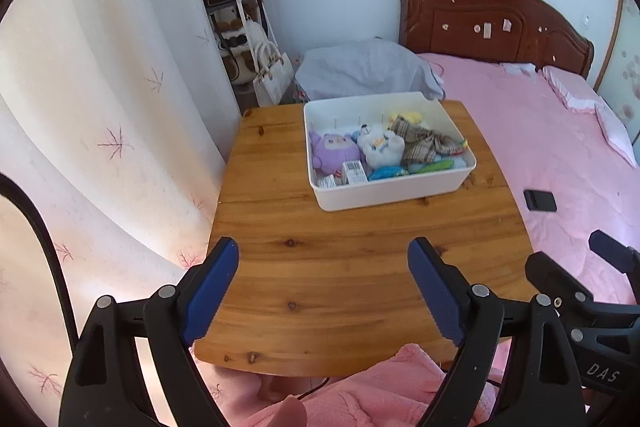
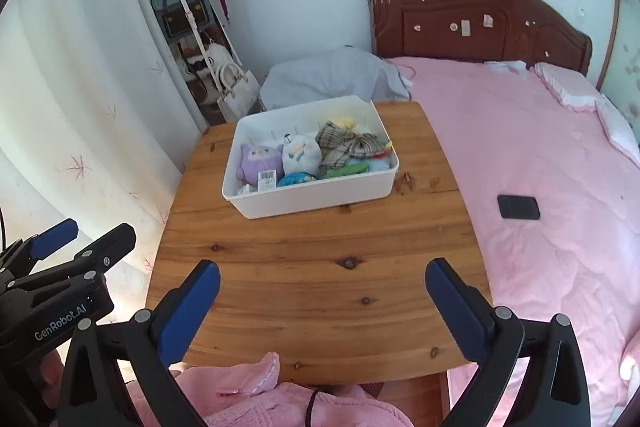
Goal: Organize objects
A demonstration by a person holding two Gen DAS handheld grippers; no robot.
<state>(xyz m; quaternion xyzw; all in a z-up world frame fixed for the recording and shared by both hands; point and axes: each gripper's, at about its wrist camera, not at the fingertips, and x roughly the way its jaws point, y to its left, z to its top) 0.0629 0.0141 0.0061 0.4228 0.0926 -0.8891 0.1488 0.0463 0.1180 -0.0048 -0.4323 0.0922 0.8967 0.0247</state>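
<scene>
A white plastic bin [image 1: 384,193] [image 2: 320,197] stands on the far half of a wooden table [image 1: 340,267] [image 2: 320,267]. In it lie a purple plush [image 1: 334,151] [image 2: 258,161], a white plush [image 1: 380,145] [image 2: 301,155], a plaid cloth [image 1: 424,143] [image 2: 346,145], a barcoded box [image 1: 354,171] [image 2: 267,179], and blue and green packets. My left gripper [image 1: 323,255] is open and empty above the table's near half. My right gripper [image 2: 322,277] is open and empty there too.
A pink bed [image 2: 540,187] with a dark wooden headboard runs along the table's right side; a black phone [image 1: 540,200] [image 2: 518,207] lies on it. A curtain hangs at left. A coat rack with bags [image 2: 192,27] stands behind. A grey covered bundle [image 1: 368,69] sits beyond the table.
</scene>
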